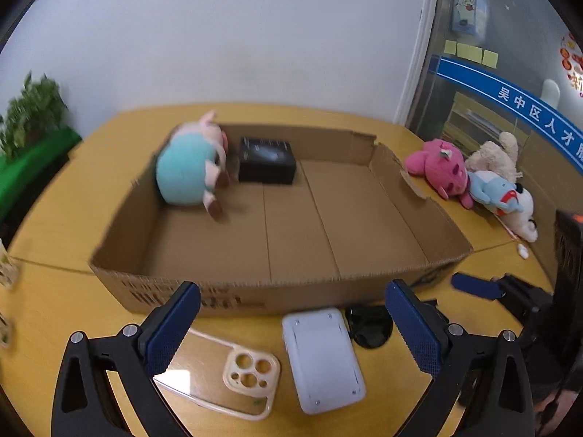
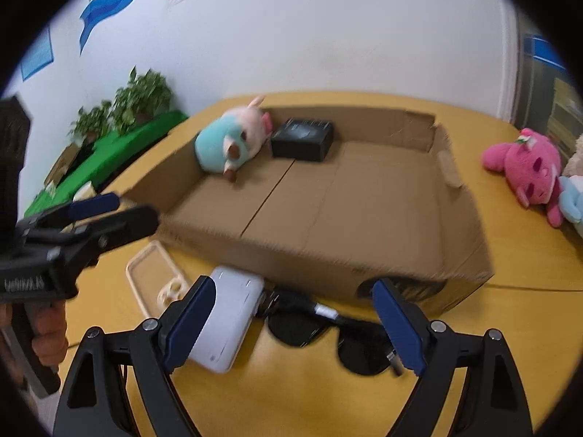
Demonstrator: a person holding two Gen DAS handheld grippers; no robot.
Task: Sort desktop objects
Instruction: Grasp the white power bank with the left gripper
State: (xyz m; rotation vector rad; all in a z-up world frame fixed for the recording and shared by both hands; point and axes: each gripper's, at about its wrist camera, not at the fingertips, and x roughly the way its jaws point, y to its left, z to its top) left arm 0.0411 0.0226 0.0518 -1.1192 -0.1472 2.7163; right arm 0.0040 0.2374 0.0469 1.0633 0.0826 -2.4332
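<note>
A shallow cardboard box (image 1: 291,284) (image 2: 382,255) lies on the wooden table. Inside at its far left lie a teal-and-pink plush pig (image 1: 191,164) (image 2: 229,142) and a small black box (image 1: 266,160) (image 2: 302,138). In front of the box lie a cream phone case (image 1: 233,375) (image 2: 156,280), a white flat device (image 1: 322,357) (image 2: 226,320) and black sunglasses (image 1: 370,326) (image 2: 328,331). My left gripper (image 1: 291,331) is open and empty above the case and device. My right gripper (image 2: 295,327) is open and empty above the sunglasses.
A pink plush (image 1: 442,167) (image 2: 528,171), a beige plush (image 1: 495,154) and a blue-and-white plush (image 1: 506,200) lie on the table right of the box. Potted plants (image 2: 124,109) on a green surface stand at the left by the wall.
</note>
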